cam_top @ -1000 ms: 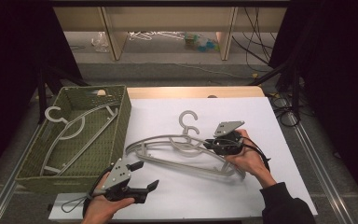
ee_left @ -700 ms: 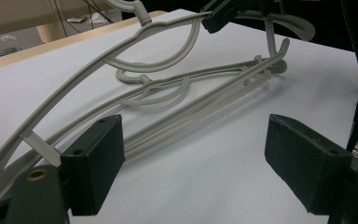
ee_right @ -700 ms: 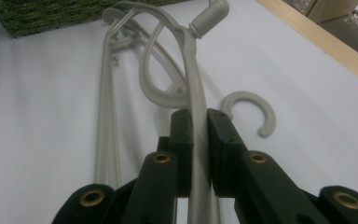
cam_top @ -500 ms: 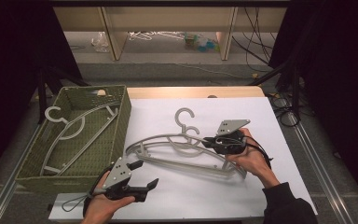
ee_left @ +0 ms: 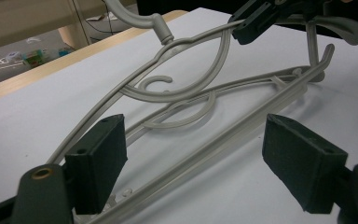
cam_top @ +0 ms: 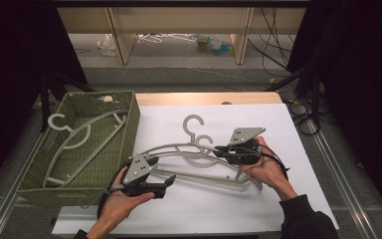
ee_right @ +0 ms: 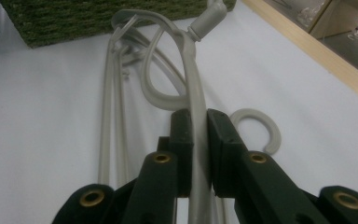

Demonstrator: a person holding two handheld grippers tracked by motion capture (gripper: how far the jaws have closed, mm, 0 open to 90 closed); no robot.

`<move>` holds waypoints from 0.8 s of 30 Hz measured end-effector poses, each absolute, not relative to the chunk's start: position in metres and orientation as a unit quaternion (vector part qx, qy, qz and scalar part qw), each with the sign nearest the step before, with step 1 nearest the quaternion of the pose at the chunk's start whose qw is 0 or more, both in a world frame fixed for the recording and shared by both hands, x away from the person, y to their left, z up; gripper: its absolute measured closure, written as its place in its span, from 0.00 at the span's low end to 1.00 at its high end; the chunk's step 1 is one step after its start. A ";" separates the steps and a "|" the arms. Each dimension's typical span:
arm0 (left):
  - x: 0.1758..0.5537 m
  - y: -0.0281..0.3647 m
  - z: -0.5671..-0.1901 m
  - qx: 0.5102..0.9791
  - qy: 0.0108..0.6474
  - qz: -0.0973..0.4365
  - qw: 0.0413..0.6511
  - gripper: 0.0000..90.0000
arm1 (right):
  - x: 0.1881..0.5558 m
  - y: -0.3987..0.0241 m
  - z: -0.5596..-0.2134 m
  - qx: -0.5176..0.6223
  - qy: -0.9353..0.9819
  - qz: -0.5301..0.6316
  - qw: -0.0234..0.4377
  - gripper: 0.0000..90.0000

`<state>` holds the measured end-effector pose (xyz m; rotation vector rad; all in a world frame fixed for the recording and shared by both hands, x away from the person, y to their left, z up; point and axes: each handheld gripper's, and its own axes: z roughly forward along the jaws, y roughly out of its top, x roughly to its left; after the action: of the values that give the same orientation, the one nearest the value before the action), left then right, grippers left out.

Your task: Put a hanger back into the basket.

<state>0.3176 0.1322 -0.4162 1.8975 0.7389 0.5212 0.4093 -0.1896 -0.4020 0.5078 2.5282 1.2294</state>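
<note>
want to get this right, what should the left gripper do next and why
Probably ease the left gripper forward and close on the near end of the grey hanger. Its jaws stand open with the hanger's bar running between them, untouched, while the right gripper is shut on the hanger's arm, lifting that side off the white sheet.

The left gripper [ee_left: 193, 163] has its jaws wide apart, one pad at 8 o'clock, the other at 4 o'clock, nothing pressed between them. Two grey hangers [ee_left: 223, 135] lie overlapped on the white worktop [ee_left: 37, 112], running from 7 o'clock up to 2 o'clock. At 1 o'clock the right gripper [ee_left: 256, 21] is clamped on the upper hanger's arm. A hook neck [ee_left: 161, 25] shows at 12 o'clock.
</note>
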 end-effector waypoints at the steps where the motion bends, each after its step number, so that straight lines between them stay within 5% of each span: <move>1: 0.319 0.133 -0.415 0.783 0.306 0.216 0.497 0.24 | 0.408 -0.190 -0.398 0.173 0.874 0.429 0.148 0.91; 24: 0.341 0.107 -0.396 0.798 0.273 0.214 0.492 0.25 | 0.364 -0.228 -0.388 0.156 0.867 0.458 0.122 0.91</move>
<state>0.3410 0.1074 -0.3959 1.9366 0.6626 0.5201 0.3637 -0.2275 -0.3884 0.4540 2.5304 1.3371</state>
